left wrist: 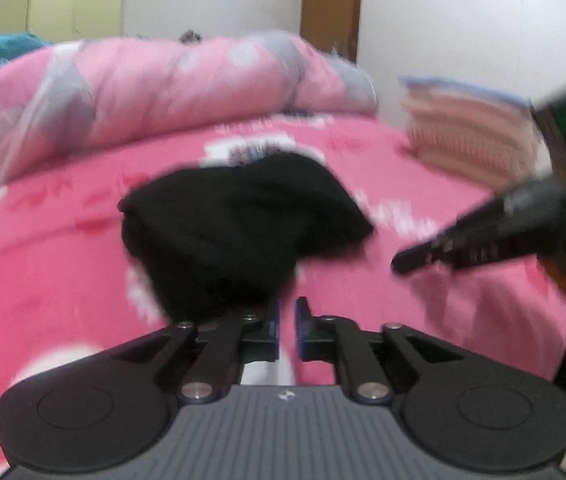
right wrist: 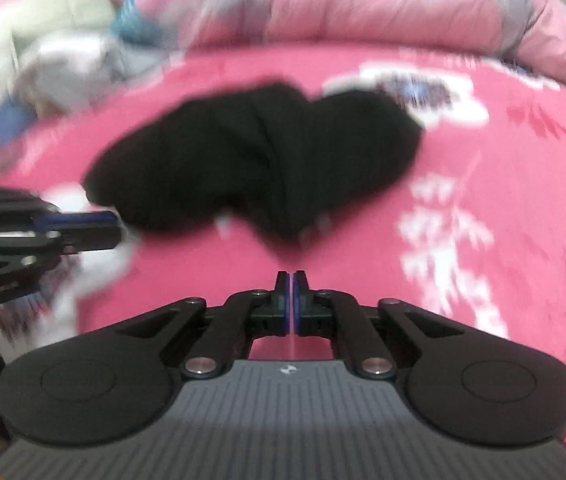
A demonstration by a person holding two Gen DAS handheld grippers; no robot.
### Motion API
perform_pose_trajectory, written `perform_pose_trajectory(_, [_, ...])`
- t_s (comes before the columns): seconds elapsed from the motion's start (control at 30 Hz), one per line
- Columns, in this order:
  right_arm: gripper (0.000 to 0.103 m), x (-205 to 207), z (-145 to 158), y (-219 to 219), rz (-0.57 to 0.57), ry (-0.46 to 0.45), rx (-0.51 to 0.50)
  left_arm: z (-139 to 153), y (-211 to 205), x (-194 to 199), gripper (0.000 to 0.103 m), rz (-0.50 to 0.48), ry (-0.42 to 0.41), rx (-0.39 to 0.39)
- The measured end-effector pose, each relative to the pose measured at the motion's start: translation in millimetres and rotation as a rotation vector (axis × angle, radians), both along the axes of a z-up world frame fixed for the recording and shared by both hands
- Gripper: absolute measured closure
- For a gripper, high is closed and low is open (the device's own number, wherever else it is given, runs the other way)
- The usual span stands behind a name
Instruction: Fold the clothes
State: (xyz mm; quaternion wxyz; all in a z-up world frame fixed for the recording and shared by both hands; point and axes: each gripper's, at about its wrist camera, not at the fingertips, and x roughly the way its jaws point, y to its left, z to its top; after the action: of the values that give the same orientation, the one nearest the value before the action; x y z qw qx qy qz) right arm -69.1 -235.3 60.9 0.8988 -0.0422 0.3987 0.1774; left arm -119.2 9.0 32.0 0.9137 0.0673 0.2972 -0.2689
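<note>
A black garment (left wrist: 239, 232) lies bunched on the pink bed sheet (left wrist: 63, 280), before a rolled pink quilt (left wrist: 187, 80) and white walls (left wrist: 463, 20). Left tongs (left wrist: 287, 316): slightly parted, empty. Right tongs (right wrist: 291, 284): closed, empty.

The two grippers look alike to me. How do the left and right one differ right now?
The left gripper has a narrow gap between its fingers; the right gripper has its fingers pressed together. The left one's tip sits right at the edge of the black garment; the right one is short of it, over the pink bedsheet. Both hold nothing.
</note>
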Motion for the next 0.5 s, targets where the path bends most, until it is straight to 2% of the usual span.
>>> perform_pose_trajectory(0.03, [0.1, -1, 3, 2, 0.006, -0.004, -0.02, -2, 4, -1, 0.063, 0.018, 0.002, -0.001])
perform_pose_trajectory(0.1, [0.099, -5, 19, 11, 0.035, -0.069, -0.035, 1, 15, -4, 0.05, 0.065, -0.015, -0.038])
perform_pose_trajectory(0.13, [0.096, -5, 26, 15, 0.048, -0.098, -0.035, 3, 22, -4, 0.048, 0.091, -0.031, -0.066])
perform_pose_trajectory(0.2, [0.078, 6, 37, 32, 0.084, -0.149, -0.027, 5, 31, 3, 0.04, 0.14, -0.046, -0.096])
perform_pose_trajectory(0.3, [0.056, 31, 46, 67, 0.138, -0.196, -0.025, 5, 40, 18, 0.039, 0.227, -0.055, -0.116])
perform_pose_trajectory(0.37, [0.051, 52, 45, 94, 0.169, -0.211, -0.025, 3, 43, 31, 0.039, 0.277, -0.049, -0.122])
perform_pose_trajectory(0.5, [0.051, 107, 36, 142, 0.172, -0.143, 0.029, -5, 53, 50, 0.039, 0.323, -0.009, -0.188])
